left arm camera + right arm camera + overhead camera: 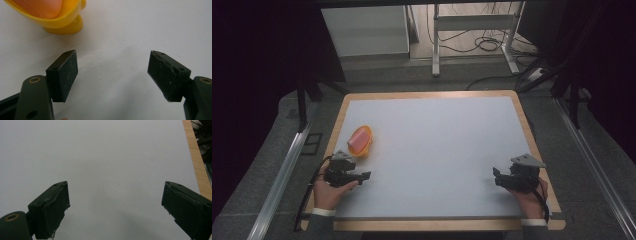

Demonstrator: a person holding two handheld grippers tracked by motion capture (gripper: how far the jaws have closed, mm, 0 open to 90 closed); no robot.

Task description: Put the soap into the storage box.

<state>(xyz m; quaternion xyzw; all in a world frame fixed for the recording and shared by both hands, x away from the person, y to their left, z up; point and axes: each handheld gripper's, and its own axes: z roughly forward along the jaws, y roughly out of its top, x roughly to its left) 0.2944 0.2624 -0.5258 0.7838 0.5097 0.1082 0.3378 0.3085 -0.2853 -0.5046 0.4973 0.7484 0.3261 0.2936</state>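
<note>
Left gripper (364, 175) is sitting at the near-left of the desk (437, 150), jaws spread wide and holding nothing. The small yellow plastic bowl (362, 141) with a pink, soft-looking lump (357, 140) inside is resting just beyond it, slightly to its left; in the left gripper view the bowl (63, 22) is sitting up and left of the jaw gap, clear of both pads, so the gripper is not lining up on it. Long axis is running roughly away from the person. Right gripper (496, 177) is idling well apart at the near-right, jaws also wide and empty. Left is clearly nearer; likely needing a small forward-left shift.
</note>
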